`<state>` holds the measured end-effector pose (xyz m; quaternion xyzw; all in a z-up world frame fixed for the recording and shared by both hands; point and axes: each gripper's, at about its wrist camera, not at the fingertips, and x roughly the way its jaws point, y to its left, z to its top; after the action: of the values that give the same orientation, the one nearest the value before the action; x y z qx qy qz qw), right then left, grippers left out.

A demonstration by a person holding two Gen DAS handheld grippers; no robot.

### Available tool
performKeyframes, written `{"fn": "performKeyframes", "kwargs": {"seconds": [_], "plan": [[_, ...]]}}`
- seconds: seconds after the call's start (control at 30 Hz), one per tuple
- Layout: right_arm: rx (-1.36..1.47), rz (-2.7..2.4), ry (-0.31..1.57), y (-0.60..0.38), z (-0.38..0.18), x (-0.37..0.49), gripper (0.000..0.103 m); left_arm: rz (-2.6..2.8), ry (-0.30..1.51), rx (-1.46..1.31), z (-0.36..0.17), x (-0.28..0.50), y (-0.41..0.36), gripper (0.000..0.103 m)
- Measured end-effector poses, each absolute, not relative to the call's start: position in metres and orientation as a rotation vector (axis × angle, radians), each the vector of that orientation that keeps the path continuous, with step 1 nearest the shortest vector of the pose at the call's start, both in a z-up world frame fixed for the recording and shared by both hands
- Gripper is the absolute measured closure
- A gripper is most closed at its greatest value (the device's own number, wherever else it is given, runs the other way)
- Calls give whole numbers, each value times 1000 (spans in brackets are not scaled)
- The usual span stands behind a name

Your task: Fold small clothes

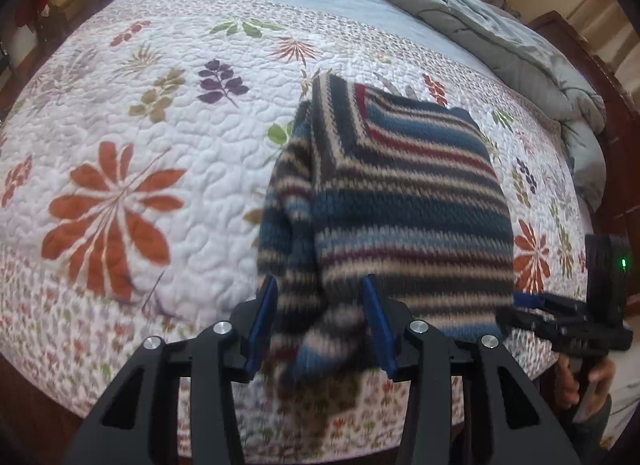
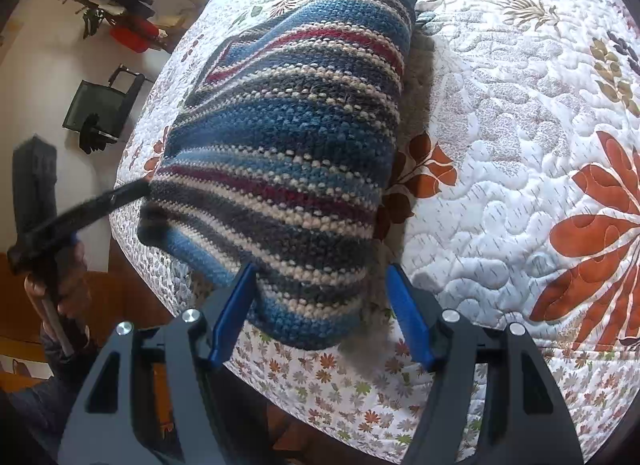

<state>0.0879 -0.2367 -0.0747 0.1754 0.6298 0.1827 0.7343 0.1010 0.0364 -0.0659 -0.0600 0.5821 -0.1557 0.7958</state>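
Observation:
A small knitted sweater (image 1: 400,201) with blue, grey, cream and red stripes lies on the floral quilt (image 1: 140,125), partly folded, its near end lifted off the bed. My left gripper (image 1: 322,325) has its jaws apart around the near left corner of the sweater, the knit bunched and blurred between the blue pads. In the right wrist view the sweater (image 2: 288,145) fills the middle. My right gripper (image 2: 322,313) is open, its pads either side of the sweater's near hem. The other gripper (image 2: 80,209) shows at the left, touching the sweater's edge.
The quilt (image 2: 520,145) covers a bed with its edge near me. A rumpled grey duvet (image 1: 500,33) lies along the far right side. A dark wooden bed frame (image 1: 600,77) stands beyond it. A coat stand (image 2: 116,13) and a black bin (image 2: 96,105) stand on the floor.

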Motion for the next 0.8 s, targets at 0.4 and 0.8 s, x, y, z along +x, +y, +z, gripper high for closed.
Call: {"fn": "performKeyframes", "kwargs": {"seconds": [0.4,0.8], "plan": [[368,384,1401,-226,-73,82,34,-336,1307,-150,-88,79,36,53],[358,376,1423,-217,-78,86,33,-367,1270,-63,-86,78,16,65]]}}
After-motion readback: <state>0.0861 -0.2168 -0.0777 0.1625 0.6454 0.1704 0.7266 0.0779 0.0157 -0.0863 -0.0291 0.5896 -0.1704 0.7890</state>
